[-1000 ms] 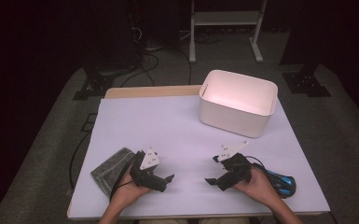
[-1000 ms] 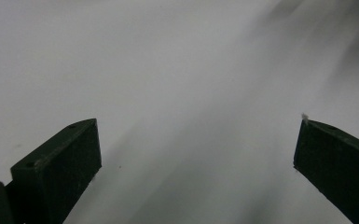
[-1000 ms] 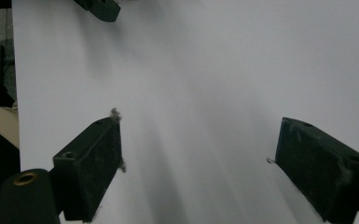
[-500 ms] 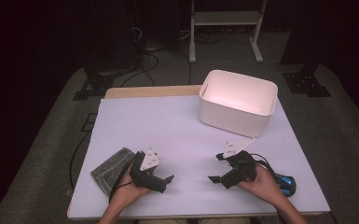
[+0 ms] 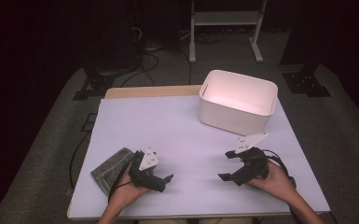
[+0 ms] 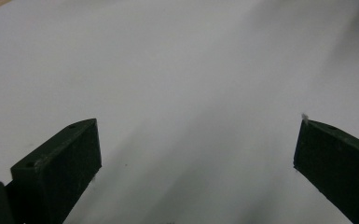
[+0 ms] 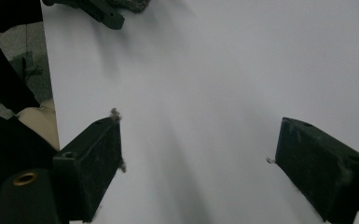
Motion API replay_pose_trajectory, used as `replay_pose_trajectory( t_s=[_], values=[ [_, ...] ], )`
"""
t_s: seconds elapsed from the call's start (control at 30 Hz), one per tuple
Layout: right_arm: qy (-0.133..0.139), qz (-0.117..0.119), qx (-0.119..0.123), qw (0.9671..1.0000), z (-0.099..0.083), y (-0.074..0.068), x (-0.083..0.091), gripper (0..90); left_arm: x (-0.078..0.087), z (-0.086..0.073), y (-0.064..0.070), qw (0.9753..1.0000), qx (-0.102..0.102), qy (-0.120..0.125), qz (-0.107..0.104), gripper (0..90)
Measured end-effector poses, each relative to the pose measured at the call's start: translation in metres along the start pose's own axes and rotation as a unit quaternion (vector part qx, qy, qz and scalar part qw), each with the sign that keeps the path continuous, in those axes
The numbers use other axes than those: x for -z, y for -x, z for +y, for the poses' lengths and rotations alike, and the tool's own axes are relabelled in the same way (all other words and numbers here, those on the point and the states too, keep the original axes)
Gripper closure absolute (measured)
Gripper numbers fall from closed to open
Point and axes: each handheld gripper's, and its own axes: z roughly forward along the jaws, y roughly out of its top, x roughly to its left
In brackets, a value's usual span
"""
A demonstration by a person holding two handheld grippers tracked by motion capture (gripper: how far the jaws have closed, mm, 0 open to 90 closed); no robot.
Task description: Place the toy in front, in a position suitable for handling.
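Right claw rises, both claws released and empty.
The right claw (image 5: 229, 165) has lifted off the tabletop (image 5: 182, 126); left claw (image 5: 164, 179) waits beside the grey cloth (image 5: 109, 168), not yet grasped.

table (image 5: 177, 126): smooth matt white sheet over wood edge | bin (image 5: 238, 100): smooth white plastic | cloth (image 5: 112, 168): grey, rough, fuzzy weave | gripper pads (image 7: 98, 158): matt black, lint-flecked

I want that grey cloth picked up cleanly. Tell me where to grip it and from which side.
Grip the grey cloth at its far corner, which lies bare; the left gripper and hand cover its near right edge. It lies flat and folded, so come from above with open fingers and pinch the layers.
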Motion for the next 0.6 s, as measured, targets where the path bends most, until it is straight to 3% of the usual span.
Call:
replay_pose_trajectory(
  t_s=[0.2,0.6],
  values=[
    [-0.017,-0.009,0.0,0.9998,-0.004,0.004,0.013,13.2,0.001,0.0,0.0,1.0,-0.001,0.001,0.001,0.2],
    [-0.02,-0.01,-0.016,0.9996,-0.022,0.008,0.035,13.3,0.0,-0.001,-0.002,1.0,-0.002,-0.006,0.001,0.2]
  ],
)
